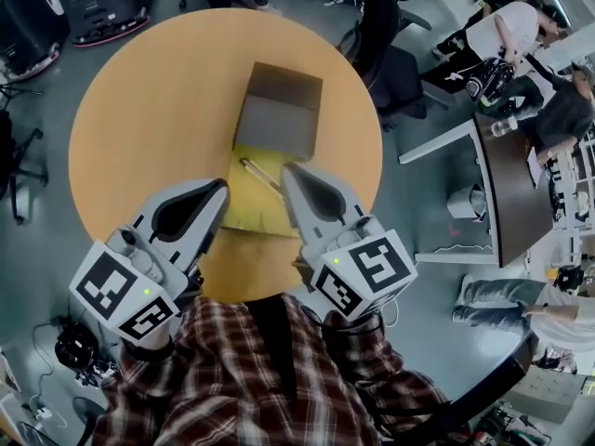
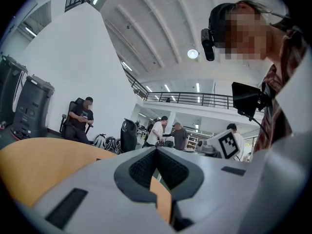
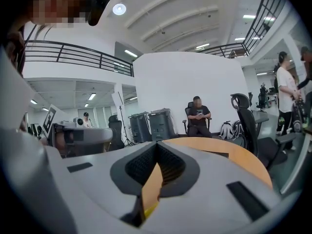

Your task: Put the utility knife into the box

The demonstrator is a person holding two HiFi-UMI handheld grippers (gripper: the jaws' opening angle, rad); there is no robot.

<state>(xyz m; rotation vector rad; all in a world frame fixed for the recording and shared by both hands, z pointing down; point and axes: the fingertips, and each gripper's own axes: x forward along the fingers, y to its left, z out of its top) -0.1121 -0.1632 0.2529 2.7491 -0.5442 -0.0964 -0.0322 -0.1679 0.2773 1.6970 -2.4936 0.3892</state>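
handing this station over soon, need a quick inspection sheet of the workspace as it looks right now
surface: round wooden table
job's things: cardboard box at the centre; utility knife lying on the yellow panel in front of it, whether that is the box's inside is unclear
clutter: nothing seen on the table
grippers: left gripper and right gripper both shut, empty, side by side over the table's near side
cables: tangle of cables on the floor at the person's left
surroundings: office chair, dark desk, people at the right
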